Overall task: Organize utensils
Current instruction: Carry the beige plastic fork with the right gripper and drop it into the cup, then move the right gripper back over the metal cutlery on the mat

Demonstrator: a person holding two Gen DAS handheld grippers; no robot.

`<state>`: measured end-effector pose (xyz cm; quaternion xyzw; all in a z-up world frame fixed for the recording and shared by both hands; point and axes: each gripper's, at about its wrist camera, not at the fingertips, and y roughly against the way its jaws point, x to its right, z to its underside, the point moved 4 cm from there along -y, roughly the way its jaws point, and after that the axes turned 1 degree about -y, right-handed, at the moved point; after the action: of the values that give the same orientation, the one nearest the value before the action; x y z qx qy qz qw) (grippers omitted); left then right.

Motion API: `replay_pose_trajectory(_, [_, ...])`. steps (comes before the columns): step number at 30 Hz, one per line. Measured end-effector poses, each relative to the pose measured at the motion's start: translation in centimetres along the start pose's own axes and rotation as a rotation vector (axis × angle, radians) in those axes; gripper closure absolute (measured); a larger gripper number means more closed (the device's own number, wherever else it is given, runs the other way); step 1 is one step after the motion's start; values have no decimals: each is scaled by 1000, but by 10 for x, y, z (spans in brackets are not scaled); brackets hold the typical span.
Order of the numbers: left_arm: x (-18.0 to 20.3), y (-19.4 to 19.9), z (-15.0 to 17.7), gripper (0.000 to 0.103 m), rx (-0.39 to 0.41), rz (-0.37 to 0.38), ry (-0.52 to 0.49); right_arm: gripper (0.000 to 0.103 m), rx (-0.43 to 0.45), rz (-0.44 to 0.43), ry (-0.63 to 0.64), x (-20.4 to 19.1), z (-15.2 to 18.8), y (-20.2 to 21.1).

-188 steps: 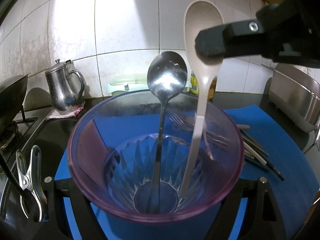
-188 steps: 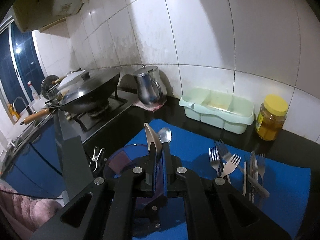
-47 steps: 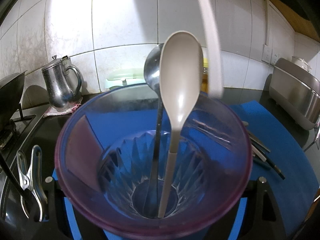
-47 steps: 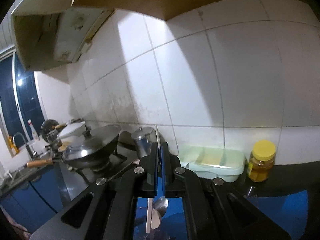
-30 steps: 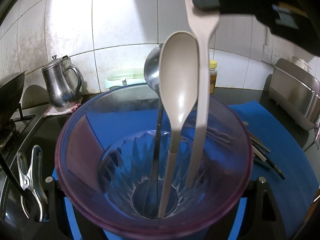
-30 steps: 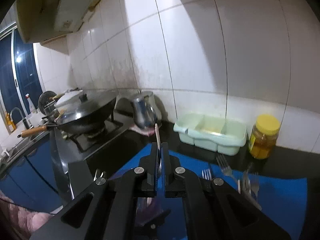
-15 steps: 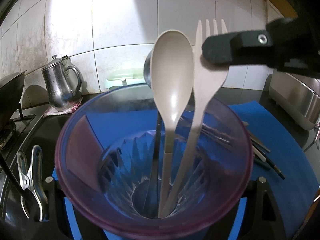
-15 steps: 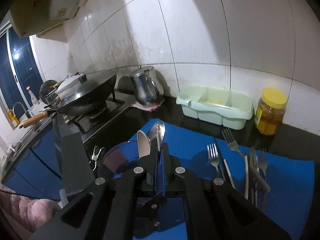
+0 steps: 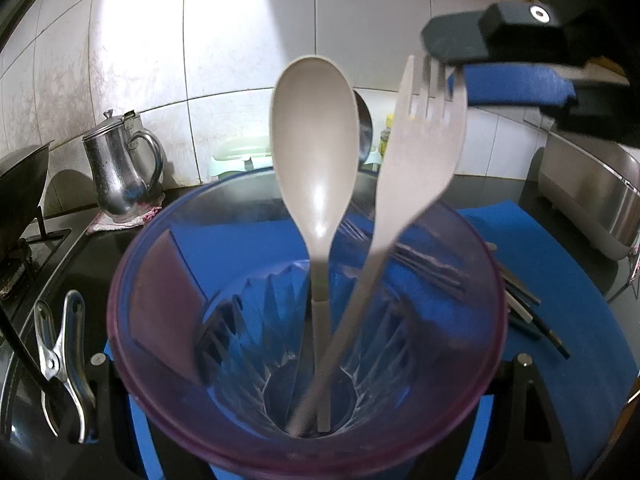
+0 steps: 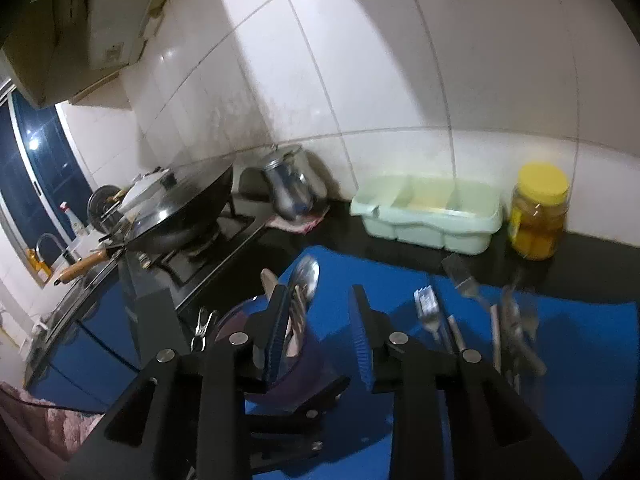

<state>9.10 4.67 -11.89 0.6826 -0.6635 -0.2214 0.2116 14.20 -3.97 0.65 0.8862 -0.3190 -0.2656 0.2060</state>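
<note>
In the left wrist view a clear purple cup point(image 9: 160, 300) fills the foreground, and my left gripper point(image 9: 310, 360) is shut on its sides. A beige spoon point(image 9: 314, 152), a beige fork point(image 9: 420, 152) and a metal spoon point(image 9: 364, 128) behind them stand in the cup. My right gripper point(image 9: 460, 66) hovers at the fork's tines with its jaws opening; the pads no longer press on the fork. In the right wrist view the right gripper point(image 10: 318, 296) stands open just right of the cup point(image 10: 236, 320). Several forks and knives point(image 10: 428, 312) lie on the blue mat point(image 10: 580, 340).
A steel kettle point(image 9: 120, 172) stands at the back left beside a wok point(image 10: 176, 216) on the stove. A metal clip point(image 9: 60, 352) lies left of the cup. A pale green caddy point(image 10: 428, 216) and a yellow-lidded jar point(image 10: 538, 216) stand against the tiled wall. A steel container point(image 9: 592, 196) is on the right.
The right gripper brought the beige fork down into the cup beside the beige spoon, then its jaws parted and let go. The fork now leans to the right. The left gripper stayed still.
</note>
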Motion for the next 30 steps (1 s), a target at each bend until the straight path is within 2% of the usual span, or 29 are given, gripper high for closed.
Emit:
replay_pose_trajectory(7, [0, -1, -1, 18, -1, 0, 0, 67, 39, 78, -73, 34, -7, 16])
replay_pose_trajectory(11, [0, -1, -1, 18, -1, 0, 0, 67, 45, 56, -119, 46, -5, 22])
replay_pose_trajectory(20, [2, 0, 0, 18, -3, 1, 0, 72, 15, -15, -70, 22, 1, 10])
replay_pose_trajectory(24, [1, 0, 0, 18, -3, 1, 0, 83, 2, -32, -26, 10, 2, 3])
replay_pose_trajectory(30, [1, -1, -1, 18, -4, 1, 0, 84, -16, -75, 17, -7, 2, -3])
